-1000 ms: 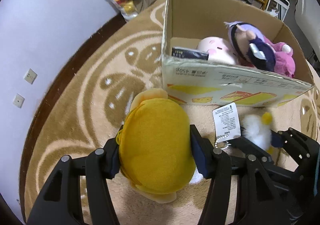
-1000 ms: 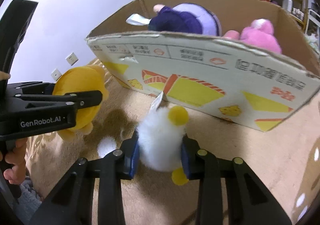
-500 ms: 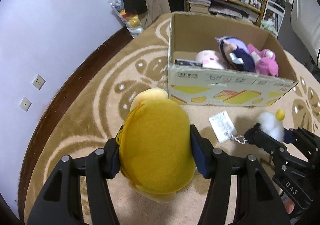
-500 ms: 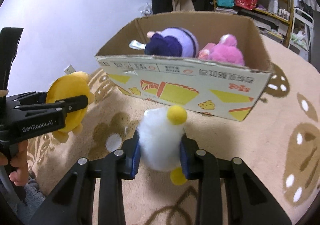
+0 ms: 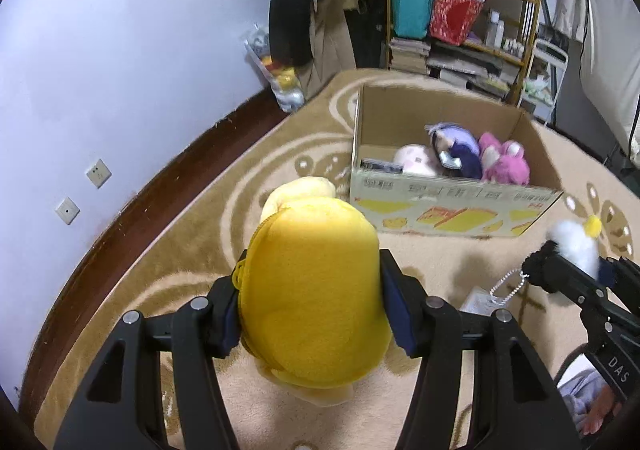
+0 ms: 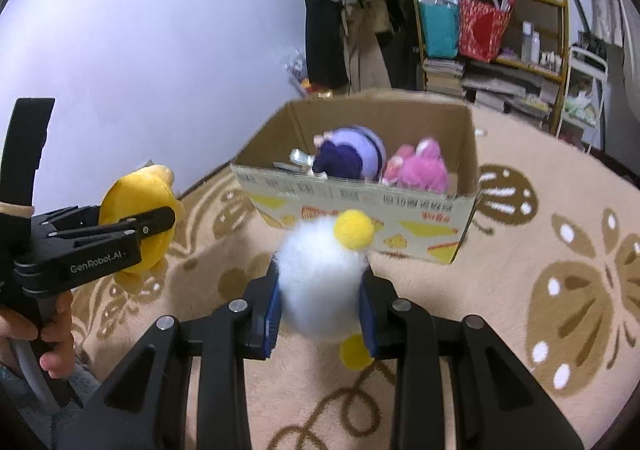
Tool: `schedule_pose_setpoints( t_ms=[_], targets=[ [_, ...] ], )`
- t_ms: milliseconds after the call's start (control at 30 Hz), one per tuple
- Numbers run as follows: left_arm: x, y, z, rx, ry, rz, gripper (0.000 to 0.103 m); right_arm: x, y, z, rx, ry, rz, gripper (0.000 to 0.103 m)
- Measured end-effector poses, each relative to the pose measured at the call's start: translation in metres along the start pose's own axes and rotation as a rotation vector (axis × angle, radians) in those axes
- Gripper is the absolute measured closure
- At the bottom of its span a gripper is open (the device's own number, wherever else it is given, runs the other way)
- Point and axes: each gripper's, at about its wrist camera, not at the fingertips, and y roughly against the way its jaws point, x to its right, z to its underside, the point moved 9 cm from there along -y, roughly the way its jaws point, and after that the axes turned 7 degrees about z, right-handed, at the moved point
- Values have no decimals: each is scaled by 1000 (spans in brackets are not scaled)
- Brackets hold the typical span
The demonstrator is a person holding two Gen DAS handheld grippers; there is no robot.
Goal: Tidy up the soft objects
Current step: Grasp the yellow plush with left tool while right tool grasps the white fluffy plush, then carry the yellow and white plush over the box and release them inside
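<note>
You had the left gripper (image 5: 310,314) clamped on the yellow plush (image 5: 312,290) and the right gripper (image 6: 320,310) squeezed onto the white fluffy toy (image 6: 320,286); both hung above the rug (image 6: 520,330), short of the cardboard box (image 6: 360,202), presumably so they'd clear its rim.

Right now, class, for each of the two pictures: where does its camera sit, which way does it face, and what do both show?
Left wrist: behind the left gripper, facing down at the yellow plush it clamps, rug and cardboard box.
Right wrist: behind the right gripper, clamped on the white plush; a hand shows.
Shared: box, both plushes, shelf.
</note>
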Motion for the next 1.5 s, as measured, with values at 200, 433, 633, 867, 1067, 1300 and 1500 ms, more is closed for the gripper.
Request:
schedule_pose_setpoints(
  t_ms=[200,433,633,867,1067,1300,1500],
  targets=[
    [5,26,-18,74,2,34,45,-1,26,-26,76,-3,18,69],
    [16,44,-47,143,-36,34,45,-3,52,-70,179,14,25,69],
    [26,38,-78,177,-62,39,45,3,53,-109,212,41,30,69],
    [38,12,-124,219,-97,34,45,13,34,-140,220,100,58,69],
    [46,-13,-145,245,-111,42,45,27,6,-151,200,114,70,69],
    [47,-48,-142,233,-87,84,44,41,-30,-138,151,128,81,68],
    [54,-82,-129,175,-104,93,43,55,-66,-115,84,92,71,68]
  ],
)
